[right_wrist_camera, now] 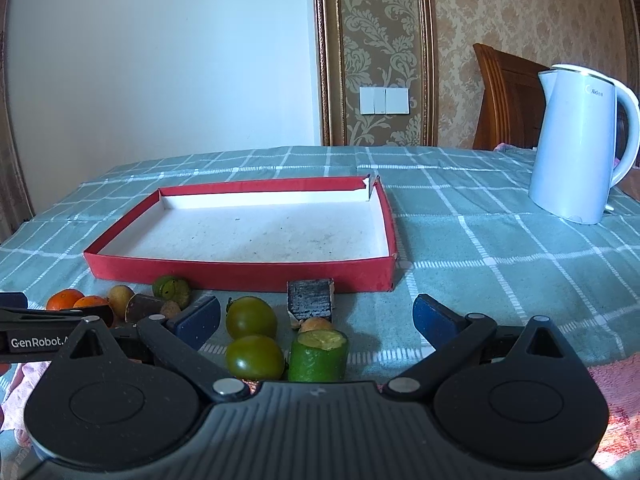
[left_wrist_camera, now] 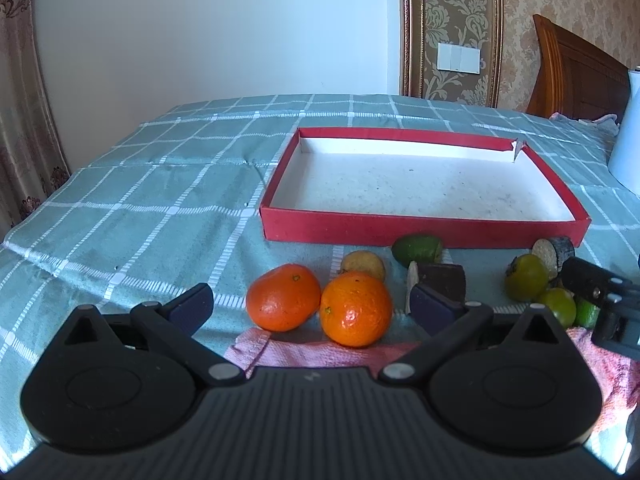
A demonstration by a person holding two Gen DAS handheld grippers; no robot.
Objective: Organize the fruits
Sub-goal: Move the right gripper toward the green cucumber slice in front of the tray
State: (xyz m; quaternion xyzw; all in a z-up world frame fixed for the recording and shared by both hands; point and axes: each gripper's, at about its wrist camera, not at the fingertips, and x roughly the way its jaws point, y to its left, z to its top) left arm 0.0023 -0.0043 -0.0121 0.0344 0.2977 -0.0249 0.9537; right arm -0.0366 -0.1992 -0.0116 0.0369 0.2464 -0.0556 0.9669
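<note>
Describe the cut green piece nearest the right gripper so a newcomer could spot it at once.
Start at the red tray on the checked cloth and come toward the camera. Right of two round green fruits stands the green stub: the only cylinder with a flat, pale cut top.

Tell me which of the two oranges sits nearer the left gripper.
The right-hand orange, lying on the pink cloth's edge; the other orange sits farther back-left.
</note>
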